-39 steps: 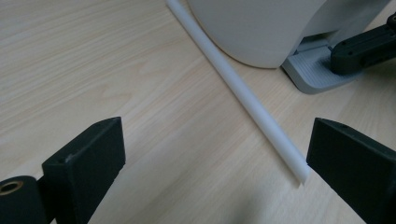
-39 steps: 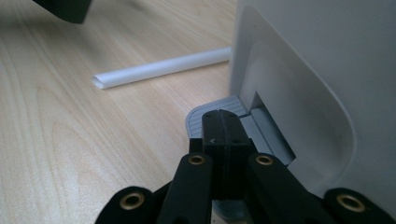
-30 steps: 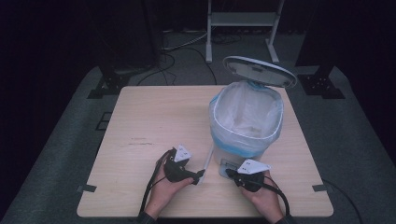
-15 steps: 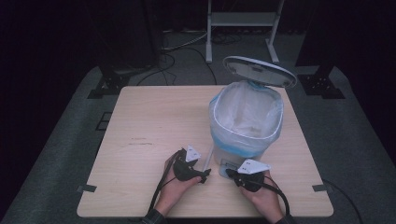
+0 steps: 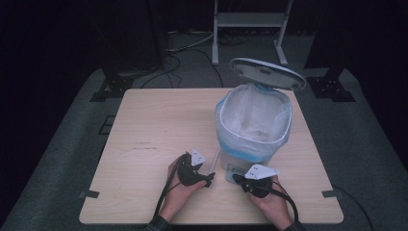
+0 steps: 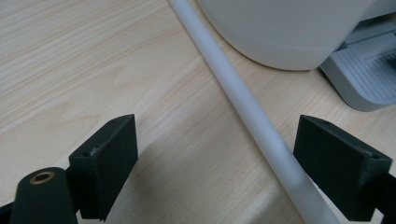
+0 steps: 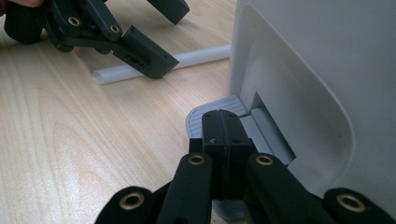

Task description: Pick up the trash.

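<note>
Your left gripper (image 5: pixel 208 180) sits near the front edge of the table (image 5: pixel 159 120), jaws spread and just closing in a little around the white tube (image 6: pixel 252 112). The tube lies flat on the wood between them; it is just beside one pad in the left gripper view, though whether it touches is unclear. Nothing is clamped.

The tube runs diagonally from the front of the table up along the left side of the pedal bin (image 5: pixel 254 126), close to its base.

Your right gripper (image 7: pixel 223 128) has its jaws pressed together with nothing between, tips resting on the grey foot pedal (image 7: pixel 205 114) at the bin's front. The bin's lid (image 5: pixel 267 73) is up, and a blue-edged liner (image 5: pixel 231 144) is folded over the rim.
</note>
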A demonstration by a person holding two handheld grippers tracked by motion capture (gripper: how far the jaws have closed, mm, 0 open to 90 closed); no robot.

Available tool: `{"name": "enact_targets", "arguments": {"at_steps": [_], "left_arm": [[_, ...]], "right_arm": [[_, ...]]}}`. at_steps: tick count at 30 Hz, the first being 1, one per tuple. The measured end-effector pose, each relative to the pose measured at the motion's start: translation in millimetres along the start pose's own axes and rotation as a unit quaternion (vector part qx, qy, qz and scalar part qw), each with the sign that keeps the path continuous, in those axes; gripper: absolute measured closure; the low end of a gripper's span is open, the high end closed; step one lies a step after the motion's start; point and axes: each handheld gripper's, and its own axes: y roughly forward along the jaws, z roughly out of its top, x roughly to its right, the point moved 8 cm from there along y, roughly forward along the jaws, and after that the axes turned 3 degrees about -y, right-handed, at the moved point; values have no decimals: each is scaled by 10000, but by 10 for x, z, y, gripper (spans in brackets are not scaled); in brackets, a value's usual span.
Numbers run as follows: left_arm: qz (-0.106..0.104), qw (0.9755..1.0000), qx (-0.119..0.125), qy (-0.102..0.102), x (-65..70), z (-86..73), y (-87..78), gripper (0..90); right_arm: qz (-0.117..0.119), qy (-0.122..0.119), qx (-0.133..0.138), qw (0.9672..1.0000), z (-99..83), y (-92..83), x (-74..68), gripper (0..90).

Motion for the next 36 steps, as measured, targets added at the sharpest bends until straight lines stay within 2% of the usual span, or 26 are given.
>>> {"name": "enact_targets", "arguments": {"at_steps": [20, 30, 36], "left_arm": [[168, 9996, 18, -228, -232, -48, -59, 156], [155, 9994, 119, -286, -331, -64, -106, 312], [177, 9993, 123, -318, -350, -71, -116, 328]], "right_arm": [[2, 6, 4, 10000, 0, 0, 0, 898], [10, 33, 0, 10000, 1, -1, -3, 898], [11, 36, 1, 10000, 1, -1, -4, 898]]}}
